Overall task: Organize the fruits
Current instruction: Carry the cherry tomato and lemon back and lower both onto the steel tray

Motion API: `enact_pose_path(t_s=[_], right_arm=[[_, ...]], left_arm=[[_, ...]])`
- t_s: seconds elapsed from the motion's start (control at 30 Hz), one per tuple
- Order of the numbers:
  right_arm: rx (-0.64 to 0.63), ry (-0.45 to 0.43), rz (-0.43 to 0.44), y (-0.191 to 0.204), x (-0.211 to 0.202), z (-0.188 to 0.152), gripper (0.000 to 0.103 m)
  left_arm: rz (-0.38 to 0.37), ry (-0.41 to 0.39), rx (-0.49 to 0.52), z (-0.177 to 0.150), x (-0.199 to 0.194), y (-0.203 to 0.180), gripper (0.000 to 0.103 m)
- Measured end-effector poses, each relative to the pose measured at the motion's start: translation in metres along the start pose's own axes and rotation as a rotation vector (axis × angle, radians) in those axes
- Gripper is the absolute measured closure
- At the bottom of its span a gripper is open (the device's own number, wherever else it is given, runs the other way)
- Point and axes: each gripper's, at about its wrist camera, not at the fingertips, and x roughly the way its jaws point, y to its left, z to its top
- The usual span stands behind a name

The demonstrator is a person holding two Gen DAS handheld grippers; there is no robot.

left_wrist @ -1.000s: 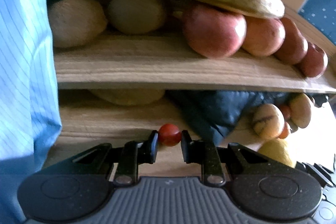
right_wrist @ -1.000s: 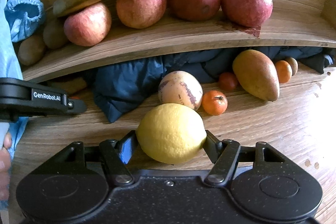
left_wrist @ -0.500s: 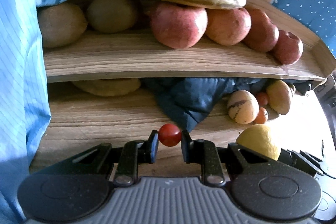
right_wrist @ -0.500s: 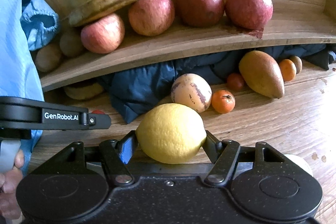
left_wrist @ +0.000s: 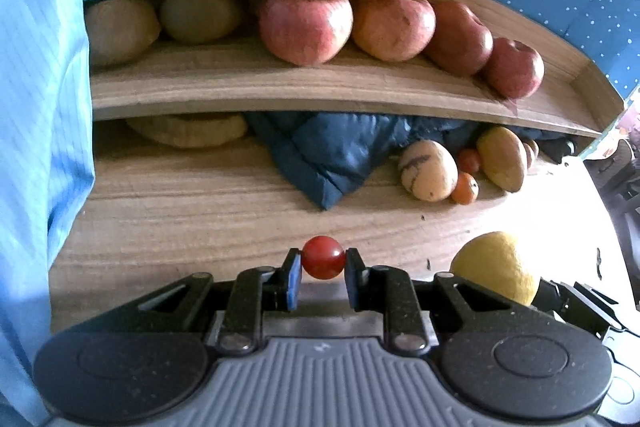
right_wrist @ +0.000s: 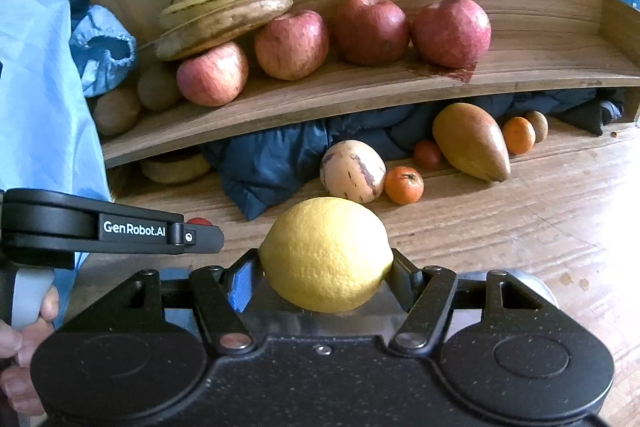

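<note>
Left gripper (left_wrist: pixel 323 264) clamped tight on a little cherry tomato (left_wrist: pixel 323 257), held up over the wooden tabletop (left_wrist: pixel 180 219). Right gripper (right_wrist: pixel 326 267) squeezing a lemon (right_wrist: pixel 326 254), just in front of the shelf (right_wrist: pixel 360 95) stacked with apples (right_wrist: pixel 291 43) and bananas (right_wrist: pixel 228 7).

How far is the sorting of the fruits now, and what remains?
Done: apples, bananas and kiwis sit on the upper shelf. In hand: the left claw grips a cherry tomato; the right claw grips a lemon. Left on the table: a striped melon, a mango and small oranges.
</note>
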Motion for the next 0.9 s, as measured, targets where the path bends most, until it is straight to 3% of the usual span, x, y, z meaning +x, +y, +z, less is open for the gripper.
enact_pose_path(t_s=[0.9], right_arm=[[-0.040, 0.033, 0.031, -0.025, -0.056, -0.054, 0.035]], left_arm=[[0.023, 0.019, -0.023, -0.069, -0.029, -0.022, 0.078]])
